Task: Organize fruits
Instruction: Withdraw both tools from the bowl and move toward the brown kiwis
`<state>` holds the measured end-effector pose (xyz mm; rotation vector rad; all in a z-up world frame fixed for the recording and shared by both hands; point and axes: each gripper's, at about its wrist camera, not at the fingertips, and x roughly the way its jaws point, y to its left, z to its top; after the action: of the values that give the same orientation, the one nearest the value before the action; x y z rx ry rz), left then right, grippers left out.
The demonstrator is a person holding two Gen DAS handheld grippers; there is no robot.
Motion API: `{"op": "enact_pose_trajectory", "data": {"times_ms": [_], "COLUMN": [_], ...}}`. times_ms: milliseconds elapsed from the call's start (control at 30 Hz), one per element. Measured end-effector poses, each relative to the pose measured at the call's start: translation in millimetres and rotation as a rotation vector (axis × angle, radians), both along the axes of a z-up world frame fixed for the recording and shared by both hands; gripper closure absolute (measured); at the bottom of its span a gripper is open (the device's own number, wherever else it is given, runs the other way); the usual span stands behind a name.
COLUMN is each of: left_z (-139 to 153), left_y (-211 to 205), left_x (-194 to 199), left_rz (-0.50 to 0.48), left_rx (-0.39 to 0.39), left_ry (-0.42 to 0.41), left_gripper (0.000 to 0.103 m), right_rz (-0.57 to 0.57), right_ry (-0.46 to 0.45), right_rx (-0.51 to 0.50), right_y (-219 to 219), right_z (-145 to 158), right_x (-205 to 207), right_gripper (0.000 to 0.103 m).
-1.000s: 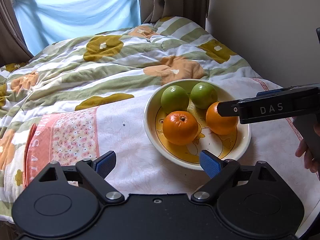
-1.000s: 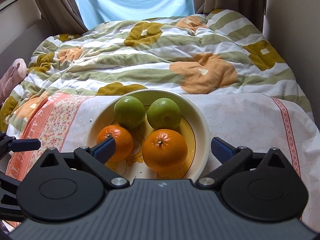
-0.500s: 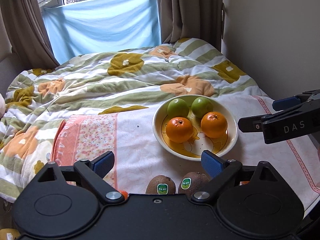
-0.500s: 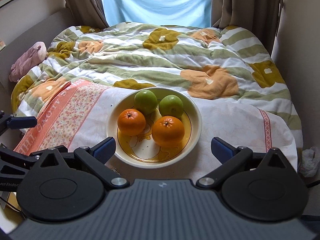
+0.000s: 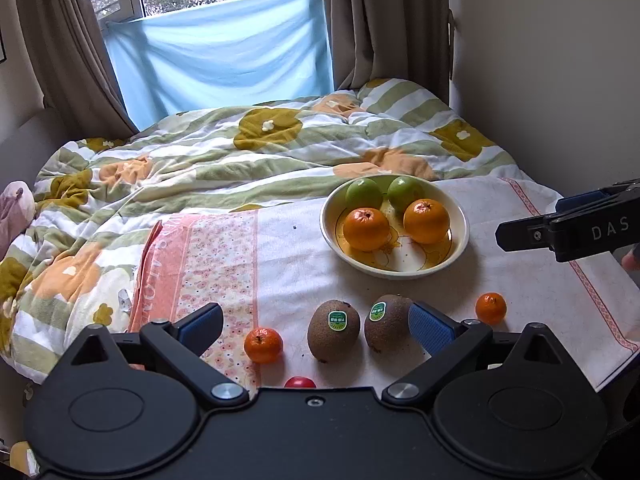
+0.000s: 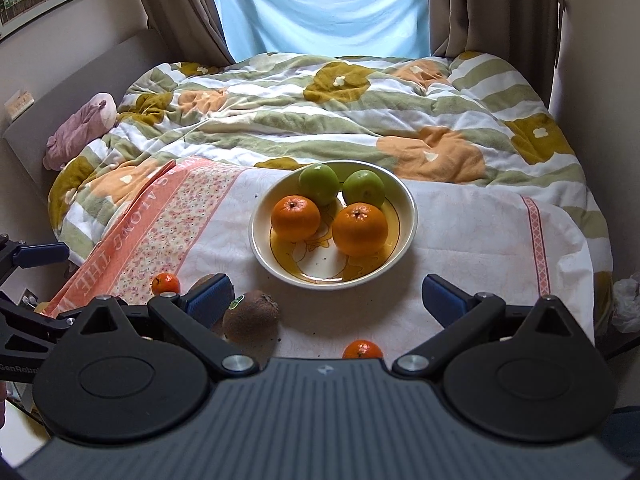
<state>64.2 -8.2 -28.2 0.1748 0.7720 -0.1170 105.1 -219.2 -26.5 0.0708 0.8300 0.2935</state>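
Bed [image 5: 280,152] below, both hand-held grippers hover, jaws spread

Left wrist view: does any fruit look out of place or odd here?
Yes. The bowl holds two oranges and two green apples, but two kiwis, two small mandarins and a partly hidden red fruit lie loose on the cloth in front of it. Nothing looks spilled or damaged.

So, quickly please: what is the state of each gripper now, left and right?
Left gripper: open, holding nothing.
Right gripper: open, holding nothing.
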Motion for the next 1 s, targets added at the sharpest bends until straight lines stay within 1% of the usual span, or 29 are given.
{"op": "enact_pose_trajectory", "data": {"times_ms": [100,200,367,533,600,767,833,900,933,1000], "left_z": [-3,-8,-19,-34,-40,-61,-73,-83,-87,-95], "left_y": [7,15,26,35,37,32,29,27,27,24], "left_x": [1,5,16,35,44,66,75,83,86,92], "left_rz": [-0.029,-0.075,-0.172,-0.269,-0.305,-0.408,-0.445,-0.472,-0.482,-0.504], "left_rx": [-0.006,-0.013,-0.018,-0.017,-0.019,-0.02,-0.023,-0.026,-0.024,-0.015], "left_ry": [0.011,0.022,0.06,0.099,0.117,0.164,0.192,0.217,0.227,0.243], "left_gripper": [0.002,0.002,0.003,0.006,0.009,0.012,0.013,0.018,0.019,0.023], "right_rz": [-0.029,-0.09,-0.242,-0.369,-0.402,-0.495,-0.517,-0.533,-0.538,-0.548], "right_ry": [0.024,0.046,0.103,0.134,0.148,0.175,0.183,0.184,0.187,0.19], "right_rx": [0.009,0.027,0.106,0.142,0.145,0.156,0.144,0.12,0.112,0.117], "right_y": [6,13,24,40,46,62,69,75,78,81], "right_z": [-7,-14,-22,-31,-35,-50,-56,-61,-64,-69], "right_x": [-6,-12,-18,-20,-19,-17,-15,-13,-11,-7], "right_gripper": [0.0,0.0,0.0,0.0,0.0,0.0,0.0,0.0,0.0,0.0]}}
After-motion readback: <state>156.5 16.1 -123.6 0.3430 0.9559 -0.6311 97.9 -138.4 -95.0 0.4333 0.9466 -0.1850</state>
